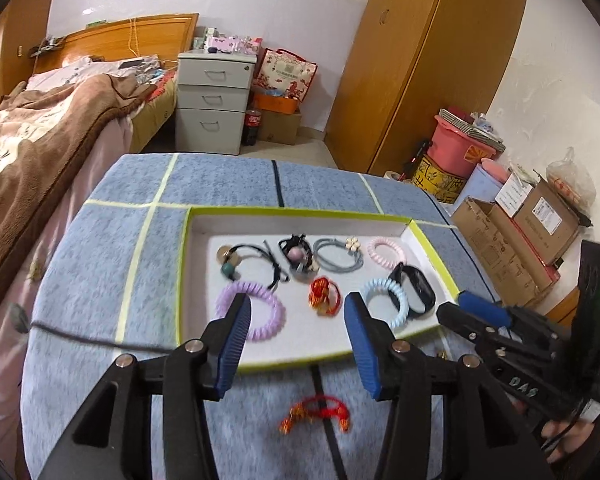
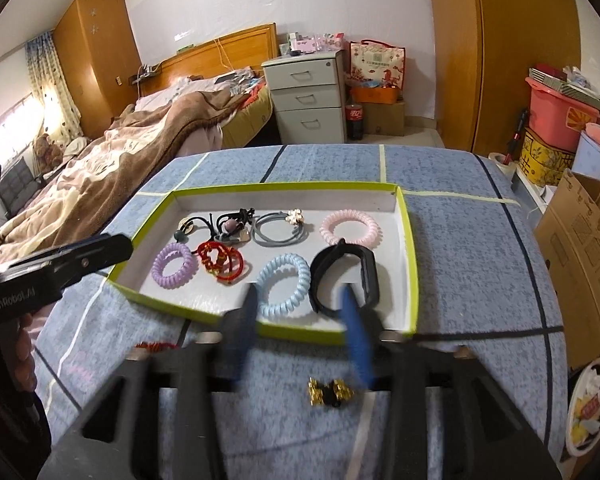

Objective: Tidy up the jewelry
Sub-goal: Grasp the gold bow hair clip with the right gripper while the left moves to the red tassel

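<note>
A white tray with a lime rim (image 1: 186, 240) (image 2: 414, 272) lies on the blue cloth. It holds a purple coil tie (image 1: 249, 312) (image 2: 172, 266), a blue coil tie (image 1: 384, 306) (image 2: 284, 292), a pink coil tie (image 1: 386, 253) (image 2: 350, 228), a red braided bracelet (image 1: 324, 296) (image 2: 222, 264), a black band (image 1: 414, 288) (image 2: 344, 276), and several dark and grey hair ties. A second red bracelet (image 1: 318, 412) lies on the cloth below my open, empty left gripper (image 1: 296, 320). A gold-and-black piece (image 2: 330, 392) lies below my open, empty right gripper (image 2: 300, 316).
A bed (image 1: 40, 132) is at the left, grey drawers (image 1: 214, 100) and a wardrobe (image 1: 420, 60) behind, cardboard boxes (image 1: 508, 248) and a pink bin (image 1: 460, 144) at the right. The table ends just past the tray. A small dish (image 2: 588, 404) is at the right.
</note>
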Demonstrator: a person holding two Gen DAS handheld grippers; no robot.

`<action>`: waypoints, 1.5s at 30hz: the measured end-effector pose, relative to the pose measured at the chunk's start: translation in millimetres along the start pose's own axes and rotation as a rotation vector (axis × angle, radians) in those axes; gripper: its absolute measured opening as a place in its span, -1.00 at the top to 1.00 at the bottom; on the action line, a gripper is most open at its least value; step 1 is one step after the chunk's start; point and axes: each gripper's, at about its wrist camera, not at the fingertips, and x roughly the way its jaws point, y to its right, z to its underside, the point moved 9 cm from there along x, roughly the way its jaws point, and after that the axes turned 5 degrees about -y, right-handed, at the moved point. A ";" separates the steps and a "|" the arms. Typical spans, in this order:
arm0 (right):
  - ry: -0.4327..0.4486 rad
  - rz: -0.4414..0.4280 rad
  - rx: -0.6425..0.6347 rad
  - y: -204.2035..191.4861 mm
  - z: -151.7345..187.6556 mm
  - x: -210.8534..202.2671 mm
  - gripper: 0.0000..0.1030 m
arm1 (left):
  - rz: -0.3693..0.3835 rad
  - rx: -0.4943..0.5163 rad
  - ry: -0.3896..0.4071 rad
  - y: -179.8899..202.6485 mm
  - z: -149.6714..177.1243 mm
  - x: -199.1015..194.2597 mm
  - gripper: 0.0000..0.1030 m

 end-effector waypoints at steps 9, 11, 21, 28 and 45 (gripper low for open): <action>0.011 0.025 0.035 17.7 19.7 -17.1 -0.02 | 0.001 -0.018 0.004 -7.3 34.7 -19.0 0.01; 0.010 0.028 0.040 24.1 25.2 -19.5 -0.02 | -0.002 -0.019 0.007 -8.7 41.0 -22.3 0.01; -0.076 0.054 0.099 48.5 59.0 -7.4 -0.02 | 0.009 -0.066 -0.011 -16.4 71.4 -24.7 -0.02; -0.090 0.018 0.038 28.1 60.2 2.7 -0.02 | 0.008 -0.084 -0.026 -23.3 86.2 -24.4 -0.02; -0.135 0.070 -0.006 13.2 60.6 24.2 0.16 | 0.013 -0.096 -0.043 -33.9 91.3 -19.4 -0.03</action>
